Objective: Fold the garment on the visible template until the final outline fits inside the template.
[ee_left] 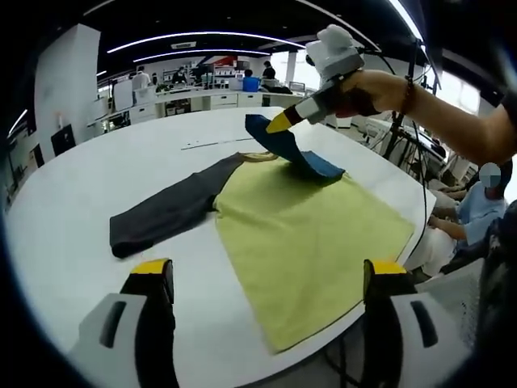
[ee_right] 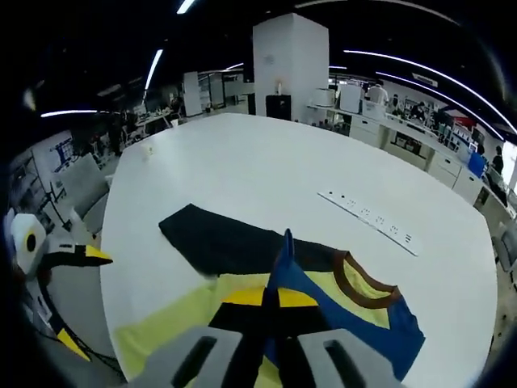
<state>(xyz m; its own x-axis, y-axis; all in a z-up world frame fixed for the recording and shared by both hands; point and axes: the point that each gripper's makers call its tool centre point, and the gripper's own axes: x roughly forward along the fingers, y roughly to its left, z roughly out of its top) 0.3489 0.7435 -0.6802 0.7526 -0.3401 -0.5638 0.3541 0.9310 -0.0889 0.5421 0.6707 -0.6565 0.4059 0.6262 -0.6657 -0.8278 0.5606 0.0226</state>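
The yellow-bodied shirt with one dark grey sleeve and one blue sleeve lay spread flat on the large white round table, its body filling the middle of the left gripper view and its hem hanging a touch over the table edge toward five o'clock. The dark grey sleeve stretched out flat toward nine o'clock from the body.

Up at one o'clock in that view, the right gripper, held in a person's hand, had its yellow-tipped jaws pinched shut on the blue sleeve, and the cloth was lifted off the table and draped back down onto the shoulder of the shirt.

The left gripper hovered at the near side of the shirt, its jaws wide apart with nothing between them, the yellow body showing in the gap.

From the right gripper view, the blue sleeve rose in a sharp peak straight out of the closed jaws at six o'clock, with the brown ribbed collar just off at four o'clock and the grey sleeve reaching toward ten o'clock. A white power strip lay on the table at three o'clock, well apart from the shirt. A seated person in a light blue top was at the table's edge at three o'clock in the left gripper view.
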